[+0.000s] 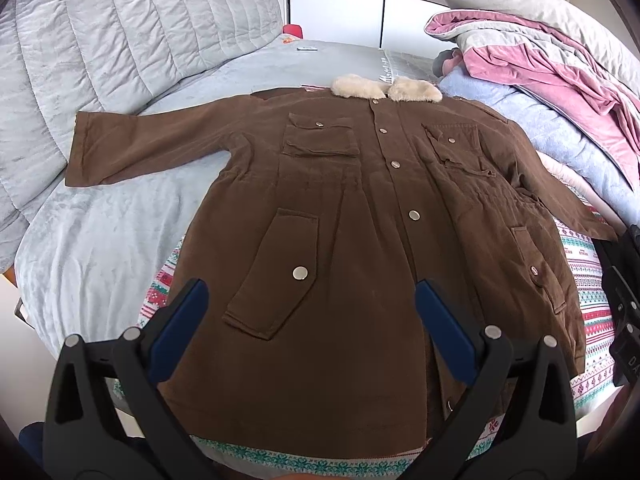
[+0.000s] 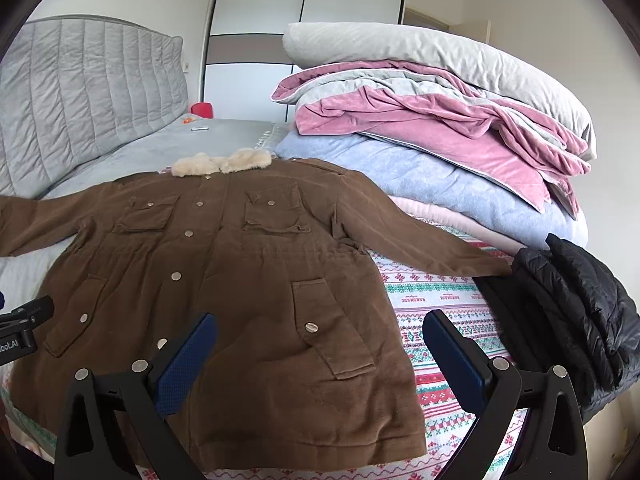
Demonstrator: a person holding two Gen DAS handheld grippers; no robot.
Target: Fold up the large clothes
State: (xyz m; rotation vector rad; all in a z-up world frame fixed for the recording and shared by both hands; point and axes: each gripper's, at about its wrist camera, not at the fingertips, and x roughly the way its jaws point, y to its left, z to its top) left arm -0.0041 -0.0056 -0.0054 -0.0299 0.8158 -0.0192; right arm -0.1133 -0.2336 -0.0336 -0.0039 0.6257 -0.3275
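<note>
Brown coat point(image 1: 352, 208) lies flat, buttoned, sleeves spread; left claw point(image 1: 312, 320) and right claw point(image 2: 320, 356) wide, empty.

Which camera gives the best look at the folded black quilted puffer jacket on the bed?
The right wrist view: the black quilted puffer jacket lies folded in plain sight beside the brown coat's sleeve. The left wrist view catches only a dark sliver at its right edge.

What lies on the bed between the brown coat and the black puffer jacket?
In the right wrist view, only bare patterned blanket lies between the brown coat body and the black puffer jacket; the coat's sleeve reaches toward the jacket.
</note>
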